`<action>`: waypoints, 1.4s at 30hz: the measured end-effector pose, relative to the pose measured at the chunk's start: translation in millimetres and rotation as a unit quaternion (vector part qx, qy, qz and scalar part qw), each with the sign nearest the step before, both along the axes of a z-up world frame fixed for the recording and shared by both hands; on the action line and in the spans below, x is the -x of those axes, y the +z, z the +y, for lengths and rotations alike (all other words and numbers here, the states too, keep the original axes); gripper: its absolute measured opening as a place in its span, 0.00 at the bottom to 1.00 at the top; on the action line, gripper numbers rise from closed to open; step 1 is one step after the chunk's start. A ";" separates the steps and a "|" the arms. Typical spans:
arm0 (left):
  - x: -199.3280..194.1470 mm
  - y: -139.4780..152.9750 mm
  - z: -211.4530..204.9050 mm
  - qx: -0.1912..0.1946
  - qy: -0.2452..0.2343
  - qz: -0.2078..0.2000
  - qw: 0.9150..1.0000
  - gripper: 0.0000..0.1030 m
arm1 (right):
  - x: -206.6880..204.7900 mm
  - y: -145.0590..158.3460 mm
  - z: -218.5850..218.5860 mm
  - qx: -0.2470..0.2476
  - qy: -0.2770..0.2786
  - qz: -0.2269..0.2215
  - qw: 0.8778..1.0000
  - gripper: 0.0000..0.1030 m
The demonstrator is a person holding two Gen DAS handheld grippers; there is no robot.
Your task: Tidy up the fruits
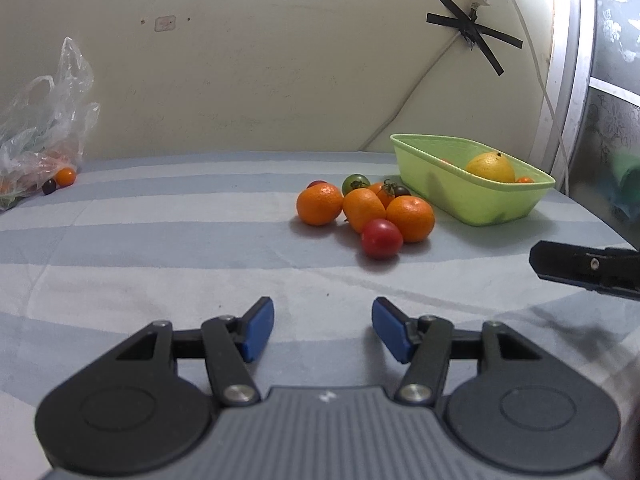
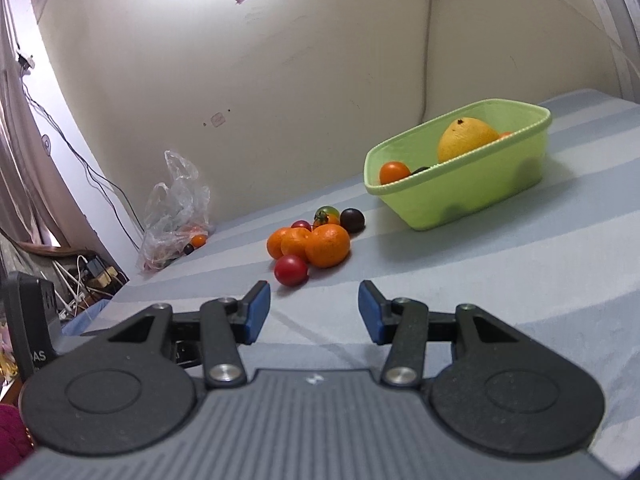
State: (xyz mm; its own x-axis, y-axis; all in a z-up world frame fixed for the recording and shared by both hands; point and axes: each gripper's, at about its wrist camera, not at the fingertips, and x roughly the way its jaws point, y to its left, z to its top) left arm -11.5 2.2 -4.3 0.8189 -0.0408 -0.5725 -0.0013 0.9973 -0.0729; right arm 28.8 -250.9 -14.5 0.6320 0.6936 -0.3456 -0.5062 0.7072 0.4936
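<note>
A heap of fruit lies on the striped grey cloth: three tangerines, a red tomato, and several small green, dark and orange tomatoes behind them. To its right stands a light green basket holding a big yellow citrus and small tomatoes. My left gripper hovers open and empty, short of the heap. My right gripper is open and empty too, just short of the red tomato; one of its fingers shows at the right edge of the left wrist view.
A clear plastic bag with more small tomatoes lies at the far left by the wall. The cream wall with a cable and black tape closes the back. Left of the table edge sit cables and plugs.
</note>
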 end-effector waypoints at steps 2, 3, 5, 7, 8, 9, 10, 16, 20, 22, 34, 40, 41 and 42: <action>1.4 0.4 1.6 0.005 -0.004 -0.004 1.000 0.54 | 0.8 0.2 0.0 0.000 -0.001 -0.001 1.000 0.50; 3.1 0.9 2.7 0.011 -0.007 -0.009 1.000 0.54 | 1.1 0.7 0.0 0.002 -0.001 -0.002 1.000 0.50; 7.3 2.5 4.5 0.019 -0.015 -0.024 0.999 0.54 | 1.9 1.1 1.8 0.006 0.000 -0.008 1.000 0.50; 10.6 3.9 3.7 0.023 -0.029 -0.035 0.999 0.55 | 1.8 1.0 2.8 0.007 0.006 -0.011 1.000 0.51; 11.9 4.6 2.6 0.024 -0.037 -0.038 0.998 0.55 | 1.8 1.0 3.3 0.007 0.008 -0.012 1.000 0.52; 13.2 5.4 1.3 0.023 -0.047 -0.041 0.998 0.55 | 2.6 1.3 3.5 0.008 0.009 -0.015 1.000 0.52; 14.2 6.6 0.3 0.025 -0.058 -0.044 0.997 0.56 | 3.1 1.4 4.3 0.010 0.009 -0.019 1.000 0.52; 0.7 26.0 -2.5 0.082 -0.202 -0.046 0.975 0.57 | 14.6 4.6 14.8 0.045 0.004 -0.051 0.998 0.54; -23.0 8.6 -0.5 0.124 -0.216 -0.010 0.969 0.54 | 34.2 -3.9 13.1 0.101 -0.095 0.008 0.990 0.54; -30.4 5.2 9.2 0.158 -0.196 0.012 0.968 0.55 | 49.0 -5.5 8.8 0.096 -0.140 0.020 0.985 0.52; -11.9 5.7 32.2 0.169 -0.117 0.024 0.978 0.59 | 88.4 5.1 38.1 0.194 -0.221 0.064 0.954 0.52; 12.3 15.9 18.5 0.130 -0.141 -0.033 0.981 0.60 | 105.4 2.8 46.0 0.224 -0.210 0.064 0.950 0.52; 13.3 17.4 18.6 0.128 -0.141 -0.038 0.981 0.60 | 105.3 2.7 46.5 0.229 -0.207 0.063 0.949 0.52; 13.3 18.1 19.5 0.129 -0.139 -0.041 0.981 0.60 | 105.0 2.3 46.4 0.228 -0.207 0.062 0.949 0.53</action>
State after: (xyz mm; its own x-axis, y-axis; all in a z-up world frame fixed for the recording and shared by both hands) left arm -24.8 21.8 13.8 0.7984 -0.4037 -0.4466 0.2839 0.9067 -0.3120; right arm -76.3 -204.5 -12.2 0.7527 0.1555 -0.6398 -0.0966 0.9873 0.1262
